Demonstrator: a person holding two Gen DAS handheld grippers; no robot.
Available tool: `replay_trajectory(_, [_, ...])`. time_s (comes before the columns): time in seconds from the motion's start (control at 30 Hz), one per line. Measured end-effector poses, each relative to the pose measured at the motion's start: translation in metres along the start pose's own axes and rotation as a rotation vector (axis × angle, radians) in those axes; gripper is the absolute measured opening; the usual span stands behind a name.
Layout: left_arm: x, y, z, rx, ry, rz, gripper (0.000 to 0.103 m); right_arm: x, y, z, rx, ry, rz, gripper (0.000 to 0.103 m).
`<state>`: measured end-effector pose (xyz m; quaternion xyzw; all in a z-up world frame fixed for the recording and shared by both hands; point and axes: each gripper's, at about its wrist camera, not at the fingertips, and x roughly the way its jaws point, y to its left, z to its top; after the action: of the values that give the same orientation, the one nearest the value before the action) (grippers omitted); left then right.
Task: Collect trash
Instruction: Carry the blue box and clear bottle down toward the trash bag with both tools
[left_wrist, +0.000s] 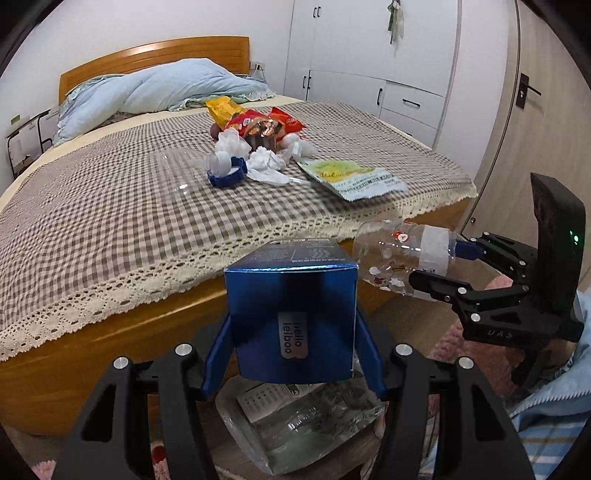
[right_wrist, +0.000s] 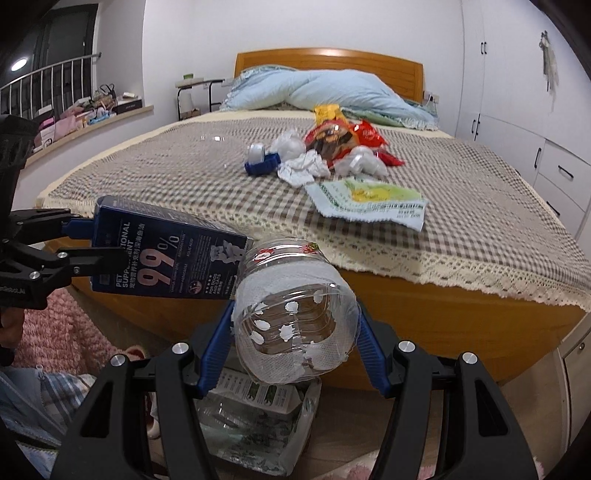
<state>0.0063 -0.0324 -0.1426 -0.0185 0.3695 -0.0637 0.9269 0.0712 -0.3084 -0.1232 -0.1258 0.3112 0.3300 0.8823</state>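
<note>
My left gripper (left_wrist: 291, 332) is shut on a dark blue carton (left_wrist: 291, 317), held off the foot of the bed; from the right wrist view the same carton (right_wrist: 166, 258) shows at the left. My right gripper (right_wrist: 295, 332) is shut on a clear plastic bottle (right_wrist: 295, 314) with white stickers, which also shows as the bottle (left_wrist: 402, 258) at the right of the left wrist view. Below both hangs a clear plastic trash bag (left_wrist: 295, 417), the bag (right_wrist: 258, 424) holding a box and a bottle. On the bed lies a pile of snack wrappers (left_wrist: 255, 125), crumpled tissues (left_wrist: 266, 162), a blue cap piece (left_wrist: 227, 173) and a flat green-white packet (left_wrist: 351, 177).
The bed (left_wrist: 110, 206) has a checked cover with a lace edge and a wooden frame. A light blue quilt (left_wrist: 159, 88) lies at the headboard. White wardrobes (left_wrist: 373, 51) line the right wall. A pink rug (right_wrist: 62, 332) and a person's sleeve (left_wrist: 554, 406) are near the floor.
</note>
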Motion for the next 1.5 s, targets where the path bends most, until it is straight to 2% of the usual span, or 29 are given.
replay_trajectory(0.17, [-0.002,-0.005,-0.011,0.022,0.001,-0.004,0.057,0.002,0.004,-0.006,-0.006,0.029,0.003,0.061])
replay_trajectory(0.53, [0.013,-0.001,-0.037,0.007,0.089,-0.017,0.057,0.01,0.011,-0.016,-0.018,0.091,0.009,0.061])
replay_trajectory(0.9, [0.034,0.002,-0.058,0.002,0.164,-0.025,0.057,0.027,0.013,-0.03,-0.011,0.189,0.003,0.061])
replay_trajectory(1.5, [0.074,-0.006,-0.081,0.062,0.274,0.022,0.057,0.048,0.015,-0.058,-0.012,0.31,0.006,0.061])
